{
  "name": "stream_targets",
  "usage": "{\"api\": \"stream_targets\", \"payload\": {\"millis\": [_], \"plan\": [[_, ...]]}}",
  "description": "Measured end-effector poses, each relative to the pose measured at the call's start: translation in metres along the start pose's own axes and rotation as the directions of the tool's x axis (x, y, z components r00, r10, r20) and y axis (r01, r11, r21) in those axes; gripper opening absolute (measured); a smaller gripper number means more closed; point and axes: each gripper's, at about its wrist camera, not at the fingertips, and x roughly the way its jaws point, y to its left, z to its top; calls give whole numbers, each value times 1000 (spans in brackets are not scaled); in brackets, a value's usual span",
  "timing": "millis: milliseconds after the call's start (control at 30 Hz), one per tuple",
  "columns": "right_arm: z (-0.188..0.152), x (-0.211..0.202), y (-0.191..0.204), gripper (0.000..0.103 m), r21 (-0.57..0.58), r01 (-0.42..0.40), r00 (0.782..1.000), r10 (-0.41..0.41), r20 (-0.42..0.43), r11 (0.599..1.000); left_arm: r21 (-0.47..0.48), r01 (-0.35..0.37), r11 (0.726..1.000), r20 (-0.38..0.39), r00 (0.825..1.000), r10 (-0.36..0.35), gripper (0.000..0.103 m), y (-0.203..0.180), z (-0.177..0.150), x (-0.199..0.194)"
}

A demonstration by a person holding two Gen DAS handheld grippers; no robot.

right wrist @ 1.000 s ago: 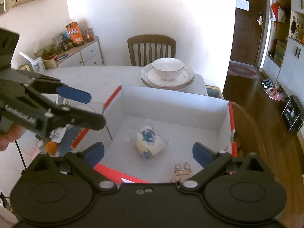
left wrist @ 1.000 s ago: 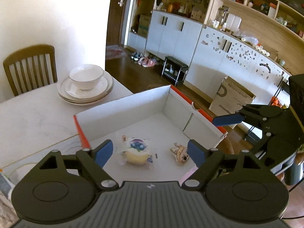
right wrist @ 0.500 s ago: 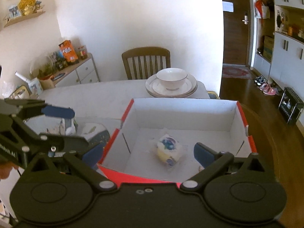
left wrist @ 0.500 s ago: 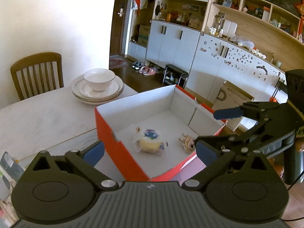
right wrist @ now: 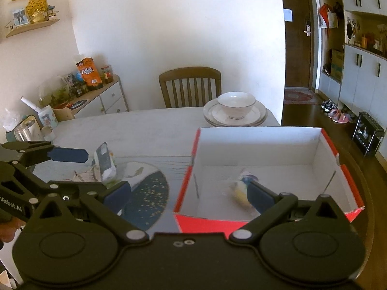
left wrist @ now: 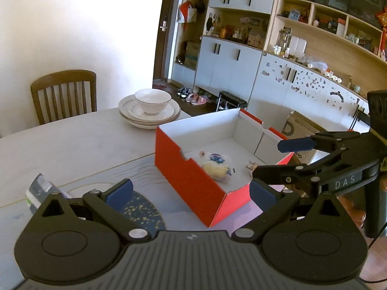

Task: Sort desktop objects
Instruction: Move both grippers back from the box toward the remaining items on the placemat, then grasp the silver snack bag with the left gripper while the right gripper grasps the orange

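A red box point(left wrist: 191, 178) with a white inside point(right wrist: 263, 149) stands on the table. In it lie a wrapped yellow and blue packet point(left wrist: 216, 165) point(right wrist: 239, 189) and a small doll figure point(left wrist: 251, 165). A tissue pack point(right wrist: 105, 160) point(left wrist: 40, 189) lies left of the box by a dark blue mat point(right wrist: 150, 198) point(left wrist: 142, 211). My left gripper point(left wrist: 191, 193) is open and empty, before the box's near corner. My right gripper point(right wrist: 188, 194) is open and empty, over the box's left wall. Each gripper shows in the other's view, the right one point(left wrist: 290, 159) and the left one point(right wrist: 79, 169).
A white bowl on stacked plates point(left wrist: 150, 107) point(right wrist: 235, 111) sits at the table's far side, with a wooden chair point(right wrist: 189, 85) behind it. A sideboard with snacks and jars point(right wrist: 82, 91) stands at the left. Cabinets and a cardboard box point(left wrist: 297, 125) are beyond the table.
Both grippers have pulled back from above the box and shifted left. The box's outer red wall, the blue mat and the tissue pack have come into view.
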Motion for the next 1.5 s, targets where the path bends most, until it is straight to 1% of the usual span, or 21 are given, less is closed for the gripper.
{"api": "stream_targets", "payload": {"millis": [133, 333, 633, 900, 1033, 1133, 1267, 1333, 1500], "plan": [[-2, 2, 17, 102, -9, 2, 1000, -2, 2, 1000, 5, 1, 1000, 2, 1000, -1, 103, 10, -9, -11], [-5, 8, 41, 102, -15, -1, 1000, 0, -3, 1000, -11, -6, 1000, -5, 1000, 6, 103, 32, -25, -23], [-10, 22, 79, 102, -41, 6, 1000, -5, 7, 999, 13, -78, 997, 10, 997, 78, 103, 64, -45, -43], [-22, 40, 114, 102, -67, 11, 1000, -11, -8, 998, 42, -126, 991, 1, 992, 126, 103, 104, -62, -46], [-30, 51, 128, 102, -71, 22, 1000, -23, -19, 997, 68, -152, 986, -10, 988, 153, 103, 122, -68, -41], [-35, 60, 136, 102, -65, 31, 999, -33, -26, 997, 86, -158, 984, -16, 987, 160, 103, 134, -70, -34], [-42, 74, 141, 100, -61, 52, 998, -55, -43, 997, 141, -174, 975, -23, 984, 179, 103, 146, -77, -20], [-46, 83, 144, 100, -55, 65, 996, -68, -51, 996, 157, -175, 972, -35, 982, 183, 103, 152, -79, -11], [-56, 99, 150, 99, -53, 82, 993, -86, -79, 995, 162, -167, 973, -57, 982, 178, 103, 167, -82, 5]]}}
